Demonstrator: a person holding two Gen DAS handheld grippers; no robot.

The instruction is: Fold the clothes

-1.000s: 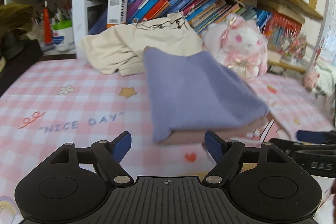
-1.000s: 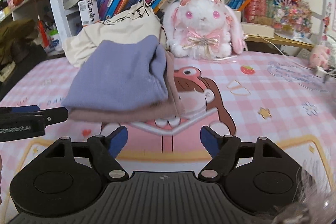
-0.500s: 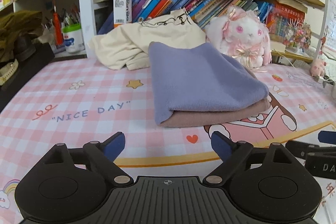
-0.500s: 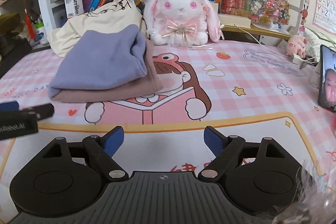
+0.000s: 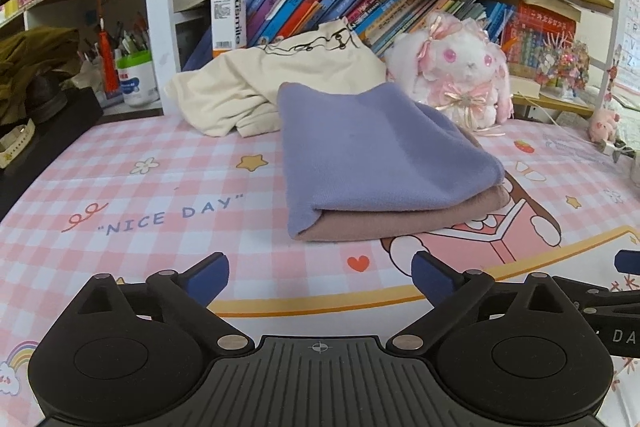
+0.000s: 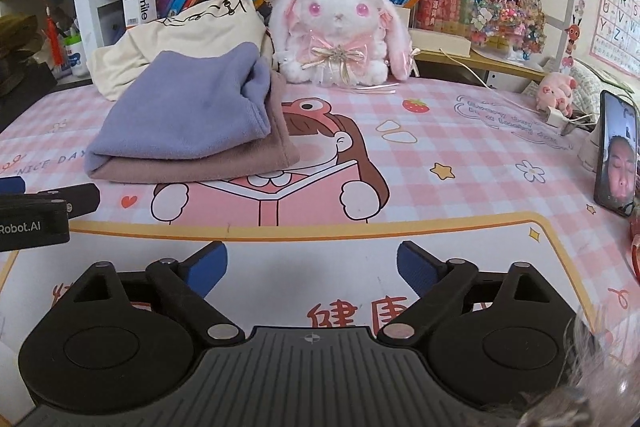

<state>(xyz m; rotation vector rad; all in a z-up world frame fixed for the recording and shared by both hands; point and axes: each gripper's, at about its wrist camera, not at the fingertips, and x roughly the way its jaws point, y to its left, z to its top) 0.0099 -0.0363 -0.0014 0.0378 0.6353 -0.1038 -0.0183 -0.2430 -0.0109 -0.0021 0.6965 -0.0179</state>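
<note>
soft matt fleece garment (image 5: 380,151), glossy printed mat (image 5: 160,187)

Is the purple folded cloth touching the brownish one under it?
Touching. In the right wrist view the purple cloth lies flat on the brown cloth with no gap along their shared edge; the left wrist view shows the same stack.

Black ribbed gripper bodies, blue-padded fingers (image 5: 206,277), silver screws.
</note>
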